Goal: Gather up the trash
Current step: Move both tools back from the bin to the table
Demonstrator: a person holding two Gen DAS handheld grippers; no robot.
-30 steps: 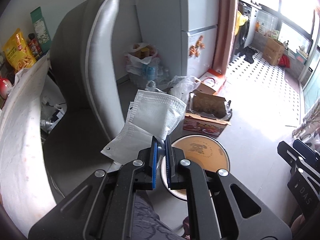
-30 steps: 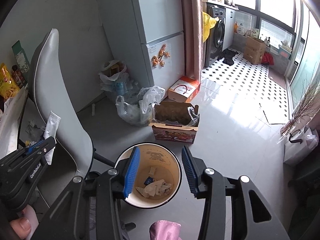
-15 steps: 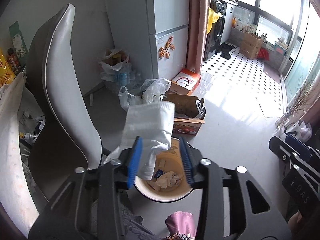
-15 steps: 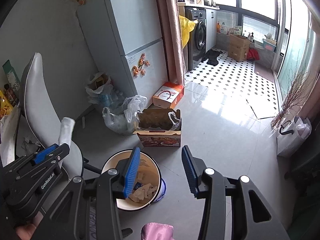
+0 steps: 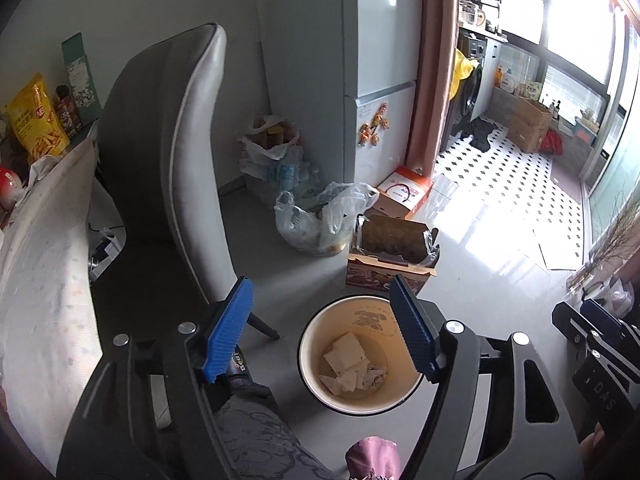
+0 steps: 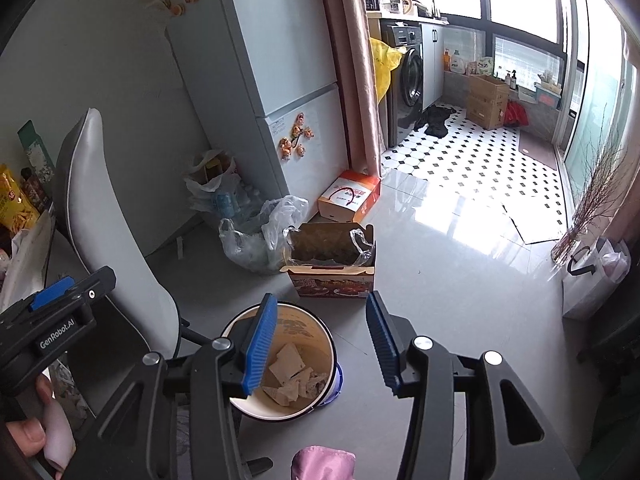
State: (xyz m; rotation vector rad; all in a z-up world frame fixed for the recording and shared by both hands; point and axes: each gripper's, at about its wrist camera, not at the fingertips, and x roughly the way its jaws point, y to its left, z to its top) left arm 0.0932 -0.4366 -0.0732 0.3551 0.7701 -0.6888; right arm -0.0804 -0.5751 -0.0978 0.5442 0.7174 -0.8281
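**Tissue dropped in the bin, time to go find more**

Drop-off looks done on my end. My left gripper (image 5: 322, 330) has just been opening its jaws and they now stand wide apart with nothing between them, hanging right over the trash bin (image 5: 308, 360) on the floor. Pale crumpled papers (image 5: 352, 364) lie at the bottom of it, so that's where the trash is now. My right gripper (image 6: 320, 344) is parted too, jaws widening a touch and gripping nothing, also looking down over the same bin.

So I'd call this the release step finished and the next pickup not yet started. Next move, as I judge it: swing one pair of jaws back toward the worktop (image 5: 44, 280) on the left, past the grey chair (image 5: 160, 140), and hunt for another scrap. I honestly can't tell from here what's still trash up there among the snack bags (image 5: 34, 120).
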